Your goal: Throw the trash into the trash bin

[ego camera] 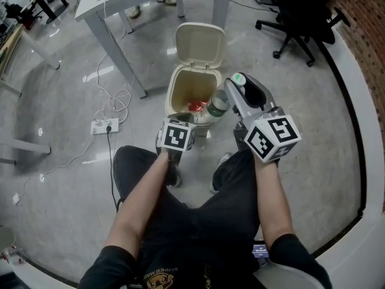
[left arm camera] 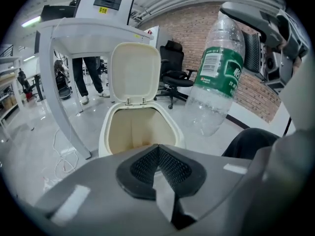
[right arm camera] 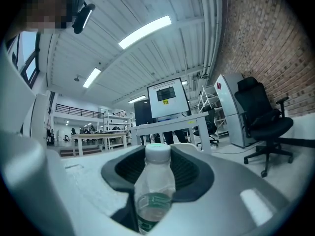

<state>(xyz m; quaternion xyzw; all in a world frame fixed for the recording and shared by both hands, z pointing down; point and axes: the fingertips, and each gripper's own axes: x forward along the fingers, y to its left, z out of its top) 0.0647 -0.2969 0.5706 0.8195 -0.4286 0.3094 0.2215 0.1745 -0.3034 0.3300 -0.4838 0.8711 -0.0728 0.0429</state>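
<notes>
A cream trash bin (ego camera: 186, 89) stands on the floor with its lid (ego camera: 200, 41) up, and something red (ego camera: 195, 105) lies inside. My right gripper (ego camera: 243, 89) is shut on a clear plastic bottle (ego camera: 219, 103) with a green label, held over the bin's right rim. In the right gripper view the bottle (right arm camera: 155, 191) lies between the jaws, its cap (right arm camera: 158, 152) toward the tips. In the left gripper view the bottle (left arm camera: 217, 75) hangs to the right of the bin (left arm camera: 135, 127). My left gripper (left arm camera: 157, 149) is shut and holds nothing, near the bin's front rim (ego camera: 179, 122).
A white desk (ego camera: 123, 5) stands behind the bin, its leg (ego camera: 120, 56) to the bin's left. A power strip (ego camera: 103, 126) with cables lies on the floor at left. A black office chair (ego camera: 298, 17) and a brick wall (ego camera: 367, 17) are at right. A person stands behind the desk (left arm camera: 91, 77).
</notes>
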